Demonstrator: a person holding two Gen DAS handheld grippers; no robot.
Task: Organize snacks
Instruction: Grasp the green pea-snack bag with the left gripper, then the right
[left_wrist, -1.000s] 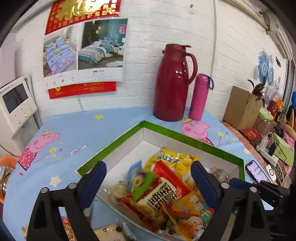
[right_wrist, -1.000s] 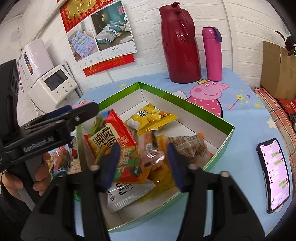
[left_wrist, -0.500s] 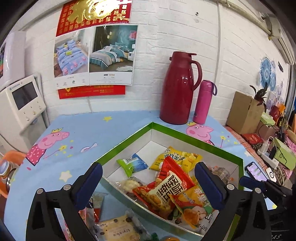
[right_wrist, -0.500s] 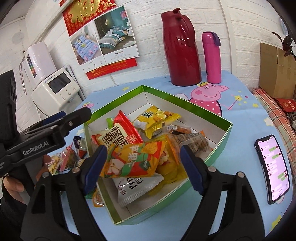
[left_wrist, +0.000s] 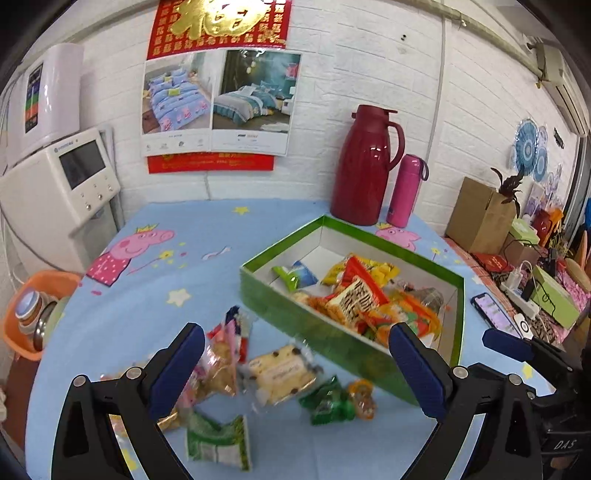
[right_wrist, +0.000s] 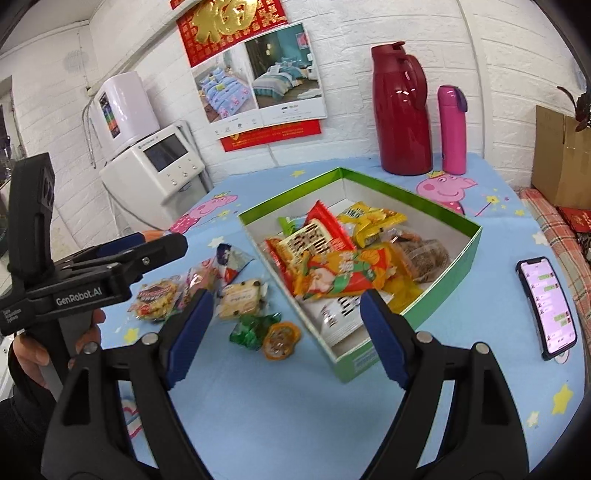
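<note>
Two tools open above the snacks

Both tools, the left tool and the right tool, have their jaws spread wide and grip nothing. Many snack packets fill the green box on the blue surface. Several loose packets (one is a cookie pack) lie just beside the box, on its left.
</note>
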